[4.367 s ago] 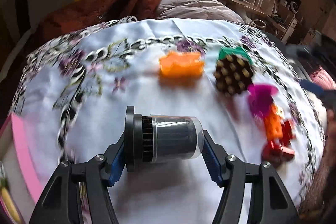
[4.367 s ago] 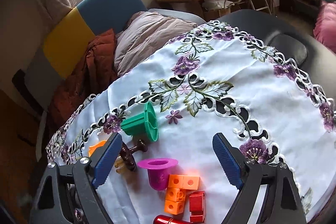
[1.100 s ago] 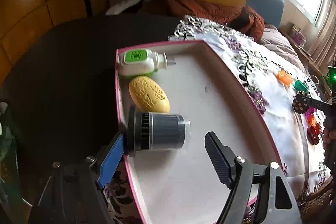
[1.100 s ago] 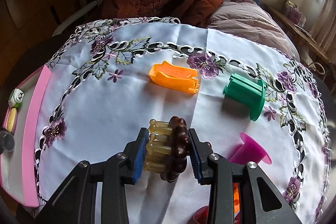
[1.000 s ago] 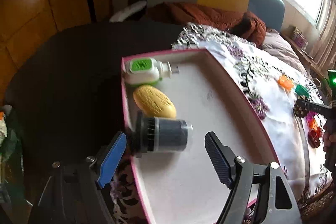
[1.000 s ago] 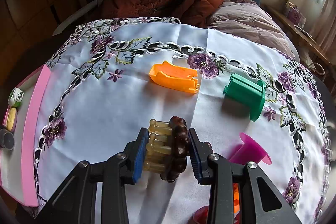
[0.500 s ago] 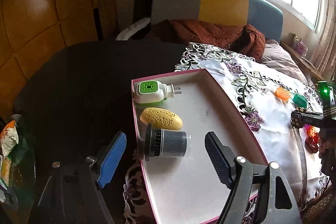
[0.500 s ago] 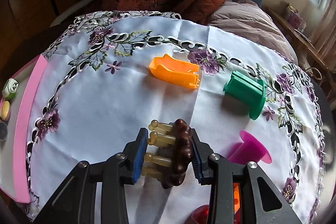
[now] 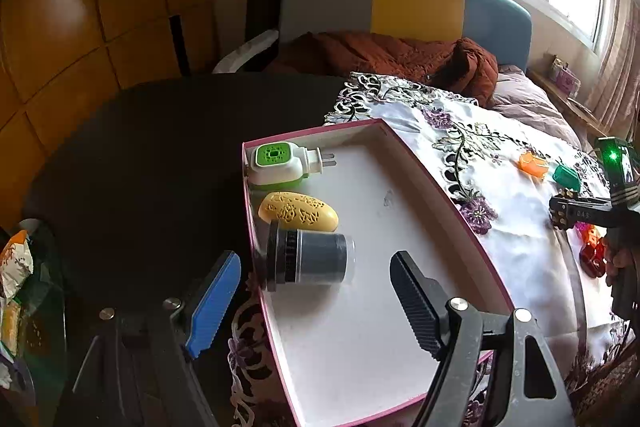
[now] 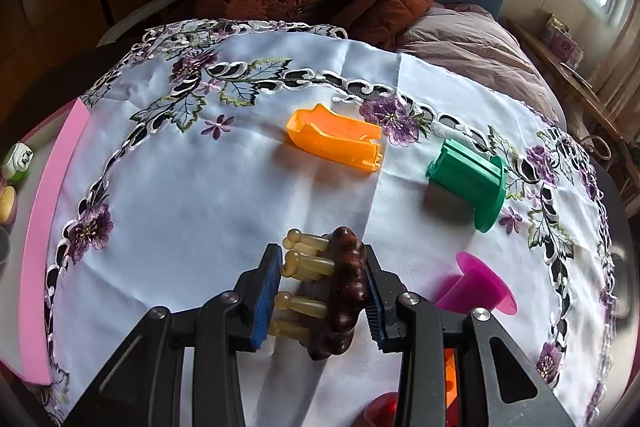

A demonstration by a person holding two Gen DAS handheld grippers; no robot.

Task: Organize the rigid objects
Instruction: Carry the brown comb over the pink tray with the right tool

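Fingers (image 10: 266, 291) of the right gripper (image 10: 318, 297) are clamping the wooden massager (image 10: 344, 287): one pad is pressing on the amber peg tips, the other on the dark knobbed back. The massager's flat body is standing edge-on between the pads, pegs pointing toward the picture's left, and it is hanging over the white cloth (image 10: 200, 211).

The pink-rimmed tray (image 10: 52, 187) is lying well off to that same left side (only its long wall shows in the right wrist view), so the carry is running leftward across the cloth.

The left gripper (image 9: 316, 301) is standing wide apart and empty just above the tray, which is already holding a plug-in (image 9: 280, 165), a yellow oval case (image 9: 298, 211) and a black cylinder (image 9: 308, 257) along its left wall. Judgement: the bare floor right of these is nearer the incoming massager.
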